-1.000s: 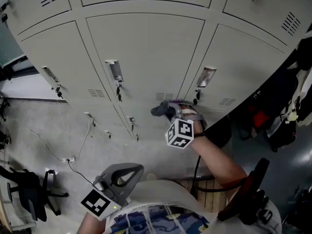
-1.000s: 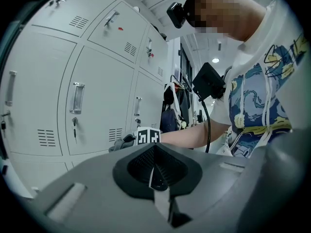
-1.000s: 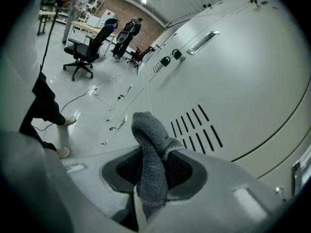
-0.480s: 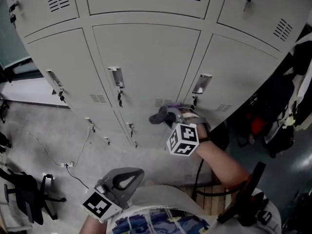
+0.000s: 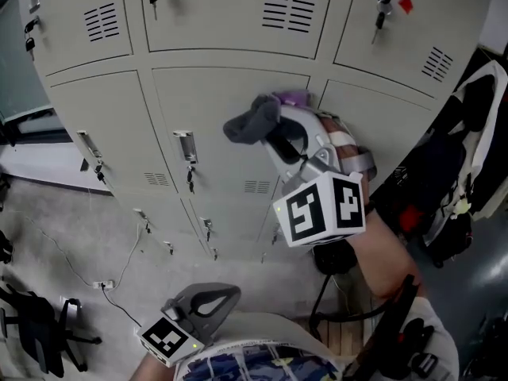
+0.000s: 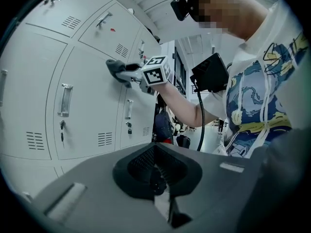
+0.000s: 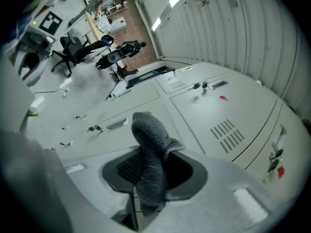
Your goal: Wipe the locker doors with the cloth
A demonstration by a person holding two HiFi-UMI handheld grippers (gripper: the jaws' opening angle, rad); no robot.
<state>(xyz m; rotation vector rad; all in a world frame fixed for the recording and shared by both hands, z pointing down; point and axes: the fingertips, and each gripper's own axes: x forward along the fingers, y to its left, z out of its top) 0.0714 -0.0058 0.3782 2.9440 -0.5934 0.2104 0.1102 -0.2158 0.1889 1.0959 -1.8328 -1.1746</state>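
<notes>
Grey left gripper (image 5: 226, 294) held low, jaws together, nothing between them. Dark grey cloth (image 5: 249, 123) bunched in the clamped jaws of the right gripper (image 5: 275, 139), up at the middle locker door (image 5: 208, 105) near its top-right corner; contact unclear.

Two grippers are counted: the left gripper (image 5: 222, 294) and the right gripper (image 5: 270, 129), each carrying one marker cube (image 5: 320, 209). One cloth (image 5: 252, 121) is seen. Of the locker doors (image 5: 230, 133), three are counted in the upper row and three in the row beneath, the right one largely covered; those lower down are too small to be counted. Five vents (image 5: 288, 10) are made out, three in the upper row and two beneath. Two handles (image 5: 184, 145) are counted in the middle row, with one key (image 5: 190, 177) hung below each. One red tag (image 5: 406, 4) is seen at the far right, and one black chair (image 5: 32, 340) at the near left.
</notes>
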